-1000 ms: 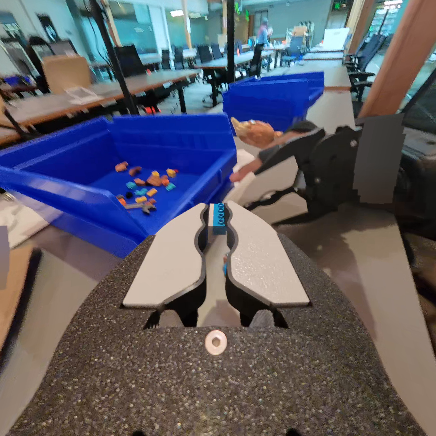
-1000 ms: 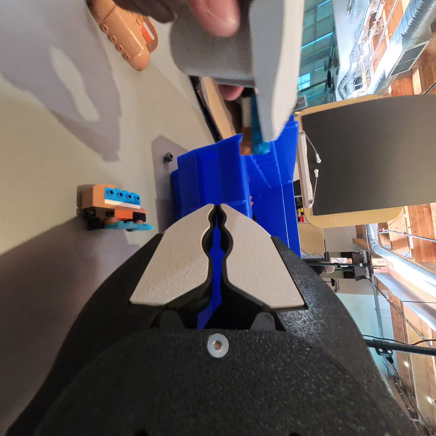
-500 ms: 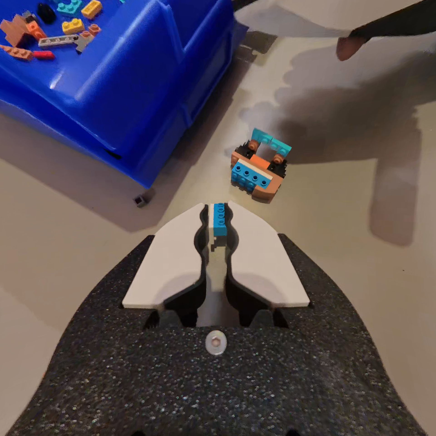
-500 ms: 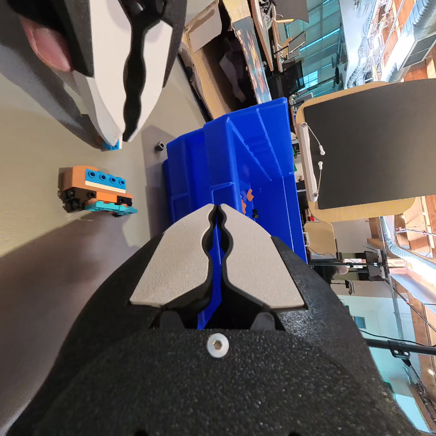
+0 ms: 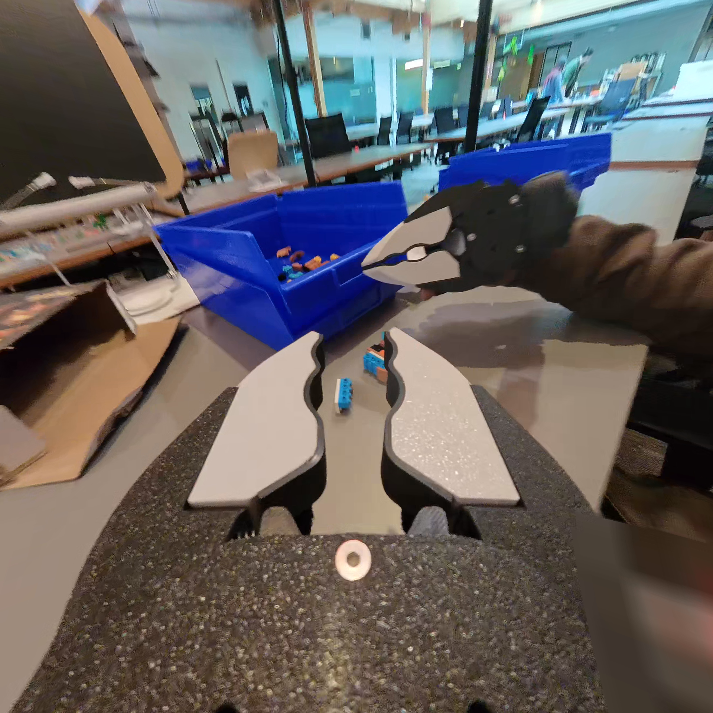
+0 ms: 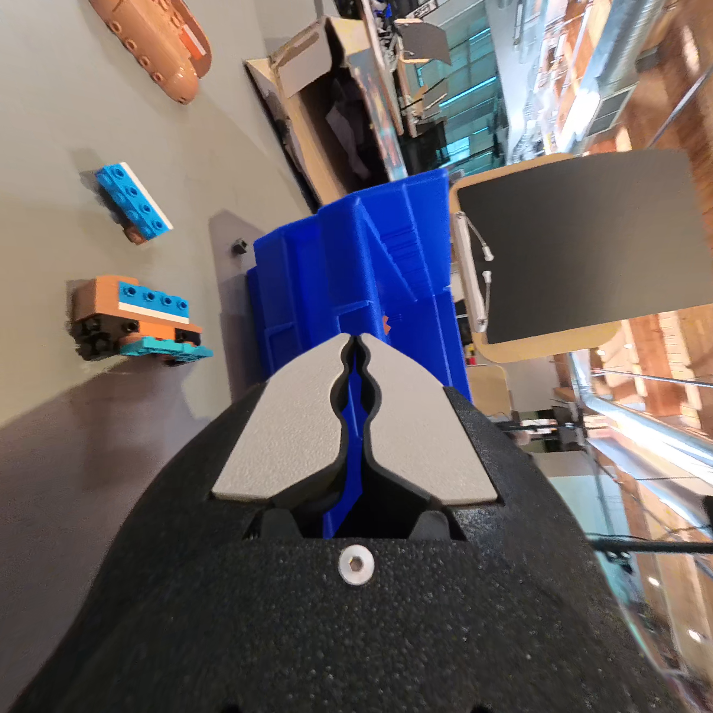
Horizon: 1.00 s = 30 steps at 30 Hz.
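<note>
Half a second ago the left gripper was clamped on a small blue brick; now its jaws stand apart with nothing between them, and the blue brick lies on the grey table, seen through the gap between the fingers. That brick has a white plate along one long side and a brown piece under one end; in the right wrist view it sits at about ten o'clock, apart from everything else. Its release means the left tool is free and the brick rests loose on the tabletop.

Just beside it, towards one o'clock in the left view, stands a small brick model in brown, orange, black and teal with a blue row on top, partly hidden behind the left gripper's right finger. The two do not touch.

Over on the other side, the right gripper is closed with its fingertips together and grips nothing. In the left view it hovers at about two o'clock, held by a gloved hand, just in front of the blue bin that holds loose coloured pieces. A tan curved piece lies at about eleven o'clock in the right view, well apart from the bricks. An open cardboard box sits at nine o'clock in the left view.
</note>
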Each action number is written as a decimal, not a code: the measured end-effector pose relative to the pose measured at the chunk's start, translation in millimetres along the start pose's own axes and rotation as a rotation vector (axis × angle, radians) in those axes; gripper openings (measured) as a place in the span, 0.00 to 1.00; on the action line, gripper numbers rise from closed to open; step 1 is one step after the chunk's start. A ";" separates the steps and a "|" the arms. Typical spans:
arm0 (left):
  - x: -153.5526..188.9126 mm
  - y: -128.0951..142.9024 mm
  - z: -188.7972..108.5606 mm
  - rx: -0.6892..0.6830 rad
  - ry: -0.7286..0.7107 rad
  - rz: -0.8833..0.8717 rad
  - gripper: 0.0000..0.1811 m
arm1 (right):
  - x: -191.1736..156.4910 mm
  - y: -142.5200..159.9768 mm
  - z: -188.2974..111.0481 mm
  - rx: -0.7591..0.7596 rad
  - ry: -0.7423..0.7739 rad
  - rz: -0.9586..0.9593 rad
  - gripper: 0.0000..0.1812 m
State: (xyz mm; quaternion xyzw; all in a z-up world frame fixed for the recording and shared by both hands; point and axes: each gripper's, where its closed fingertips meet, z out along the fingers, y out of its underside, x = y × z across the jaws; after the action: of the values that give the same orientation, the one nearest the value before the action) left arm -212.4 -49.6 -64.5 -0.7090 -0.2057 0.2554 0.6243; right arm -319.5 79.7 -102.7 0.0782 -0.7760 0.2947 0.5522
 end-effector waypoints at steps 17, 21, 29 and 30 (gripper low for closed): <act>42.1 128.1 -379.2 -0.040 -0.613 -0.020 0.13 | -50.5 -146.7 -136.8 0.250 0.419 0.121 0.00; 64.2 164.3 -436.8 -0.101 -0.708 -0.196 0.14 | -101.6 -225.6 -161.0 0.376 0.333 0.166 0.00; 140.2 194.4 -450.9 -0.186 -0.691 -0.255 0.14 | -241.1 -346.3 -168.9 0.551 0.021 -0.022 0.00; 149.2 201.4 -456.7 -0.246 -0.706 -0.224 0.14 | -253.8 -351.4 -167.0 0.557 -0.012 -0.026 0.00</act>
State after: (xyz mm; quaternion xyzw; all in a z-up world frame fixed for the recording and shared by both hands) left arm 181.9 -342.2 -238.6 -0.6203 -0.5131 0.3872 0.4494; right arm 68.9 -167.4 -165.4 0.2387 -0.6671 0.4891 0.5086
